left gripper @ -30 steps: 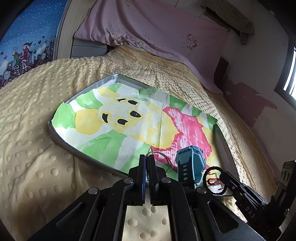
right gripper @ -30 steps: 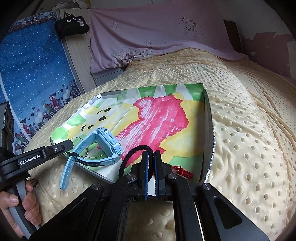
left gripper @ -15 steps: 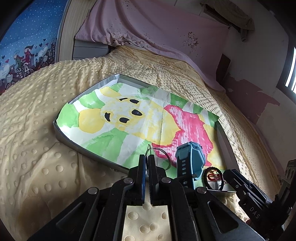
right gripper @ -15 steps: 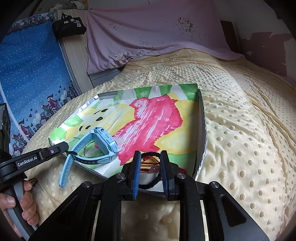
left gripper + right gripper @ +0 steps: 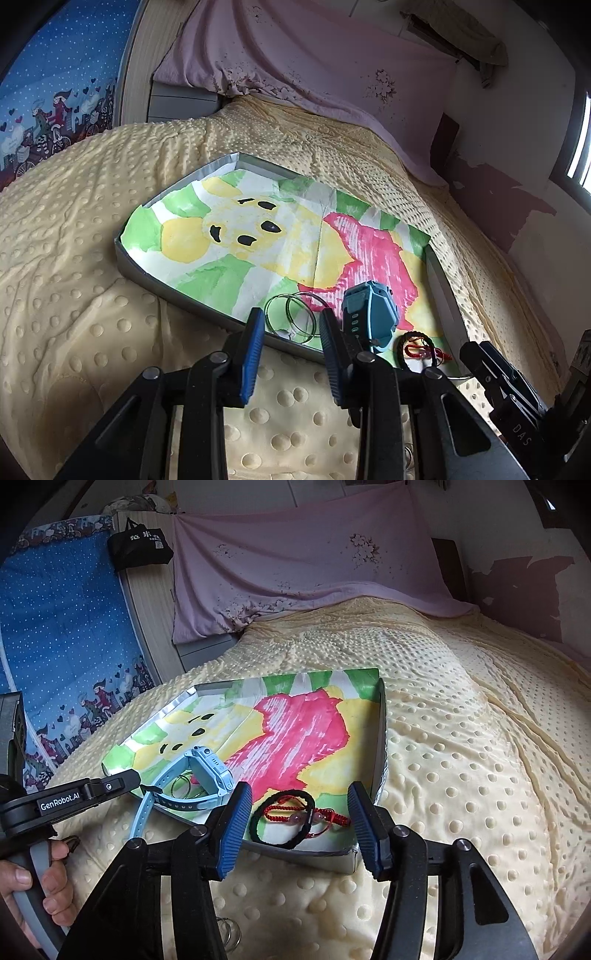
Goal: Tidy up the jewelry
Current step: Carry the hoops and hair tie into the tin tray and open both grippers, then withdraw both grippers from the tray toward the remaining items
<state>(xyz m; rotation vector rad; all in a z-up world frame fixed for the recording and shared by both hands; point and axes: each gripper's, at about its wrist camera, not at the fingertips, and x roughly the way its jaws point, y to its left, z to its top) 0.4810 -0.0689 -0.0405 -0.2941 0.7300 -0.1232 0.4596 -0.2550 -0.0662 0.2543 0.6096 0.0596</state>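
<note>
**Jewelry lands in the tray, both grippers let go**

Bangles (image 5: 292, 314) lie loose inside the tray (image 5: 192, 303) at its near edge, framed by the left gripper (image 5: 291, 332), jaws parted and empty. Beside them sit the blue watch (image 5: 201, 780) and the black and red bracelets (image 5: 291, 818), grouped along 1 edge for easy sorting. Earlier, both grippers were pinched tight; the right gripper (image 5: 300, 818) has just been opening wide, dropping the bracelets.
</note>
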